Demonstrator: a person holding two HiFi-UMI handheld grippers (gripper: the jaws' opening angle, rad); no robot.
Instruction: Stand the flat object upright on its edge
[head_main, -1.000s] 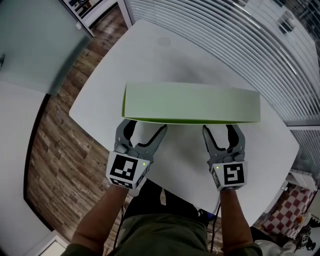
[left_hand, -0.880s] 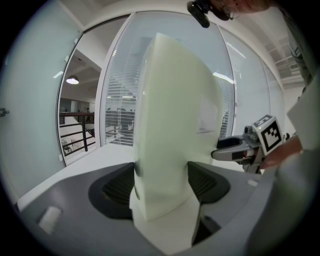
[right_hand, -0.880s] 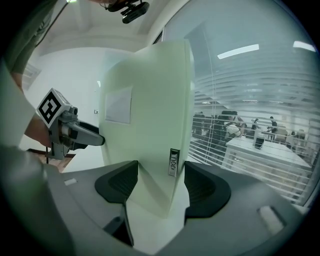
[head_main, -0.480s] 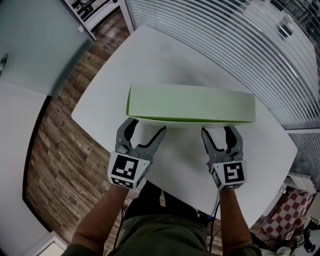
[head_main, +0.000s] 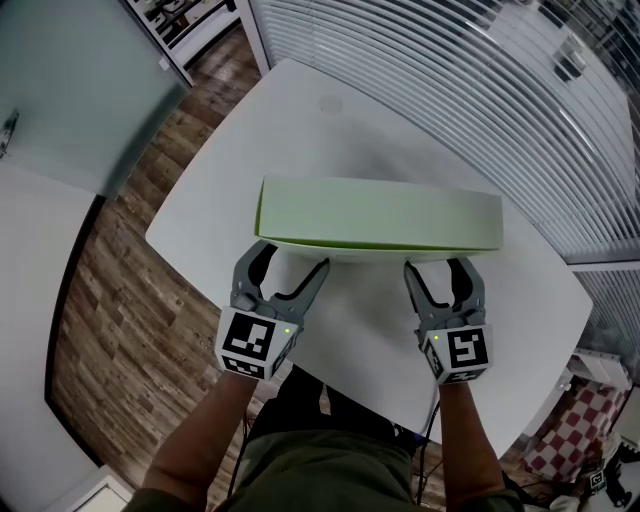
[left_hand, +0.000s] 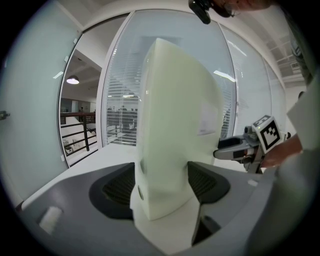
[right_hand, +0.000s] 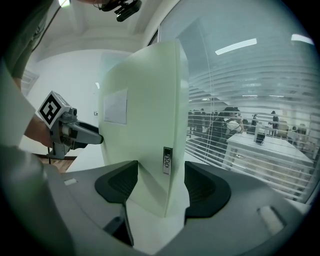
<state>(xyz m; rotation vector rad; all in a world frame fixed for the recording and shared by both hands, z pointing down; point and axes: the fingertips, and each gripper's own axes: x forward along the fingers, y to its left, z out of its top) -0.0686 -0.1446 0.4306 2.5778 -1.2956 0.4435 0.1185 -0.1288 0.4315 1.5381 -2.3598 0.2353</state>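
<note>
As the head view looks down, the pale green board (head_main: 380, 215) stands upright on its long edge across the middle of the white worktop (head_main: 330, 130). Wood floor (head_main: 110, 300) is to the left and blinds (head_main: 480, 70) are beyond. The left gripper (head_main: 290, 258) sits at the board's near face by its left end, and the right gripper (head_main: 440, 266) by its right end. Both have jaws spread wide, tips right at the board's bottom edge.

Left gripper view: jaws apart, w/ the board's left end rising between them, approx centred. Can't tell whether the pads touch it. The right gripper shows past the board on the right.

Right gripper view: jaws apart too, w/ the board's right end standing between them; contact w/ the pads unclear. A small dark strip label (right_hand: 167, 160) is on the narrow end face and a white label (right_hand: 116, 106) on the broad face. The left gripper is visible at the left.
</note>
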